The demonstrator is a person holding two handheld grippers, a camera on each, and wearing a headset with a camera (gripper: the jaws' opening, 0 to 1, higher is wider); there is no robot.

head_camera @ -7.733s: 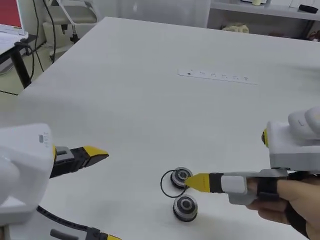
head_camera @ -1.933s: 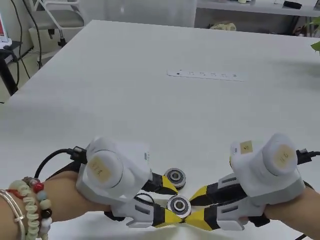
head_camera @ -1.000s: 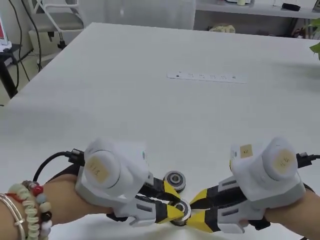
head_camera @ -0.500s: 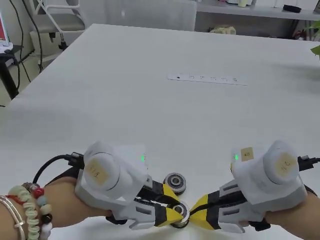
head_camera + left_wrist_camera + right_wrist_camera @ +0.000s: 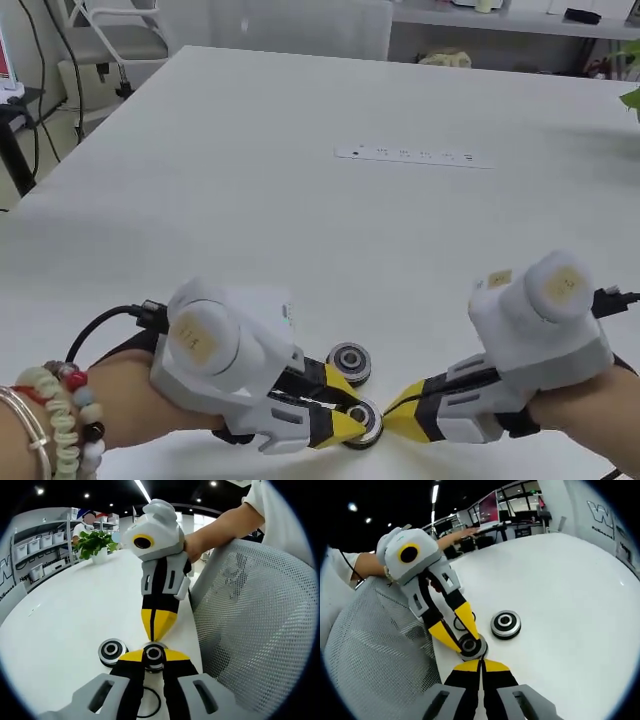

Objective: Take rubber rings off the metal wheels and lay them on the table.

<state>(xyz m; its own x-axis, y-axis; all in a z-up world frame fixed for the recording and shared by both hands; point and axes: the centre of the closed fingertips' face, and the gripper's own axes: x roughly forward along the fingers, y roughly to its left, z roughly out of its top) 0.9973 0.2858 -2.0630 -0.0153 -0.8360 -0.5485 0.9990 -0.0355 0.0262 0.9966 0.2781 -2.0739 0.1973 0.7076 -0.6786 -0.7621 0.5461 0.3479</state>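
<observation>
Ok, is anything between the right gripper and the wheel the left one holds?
Nothing visible. The right gripper is tip-to-rim with the wheel in the left gripper; the second wheel lies off to one side.

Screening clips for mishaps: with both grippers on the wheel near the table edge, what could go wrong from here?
1. The near wheel, clamped in the left gripper, sits close to the table edge; if it slips, it could roll off.
2. The shut right gripper presses its tips at that wheel's rim; a skid could knock the second wheel beside it.
</observation>
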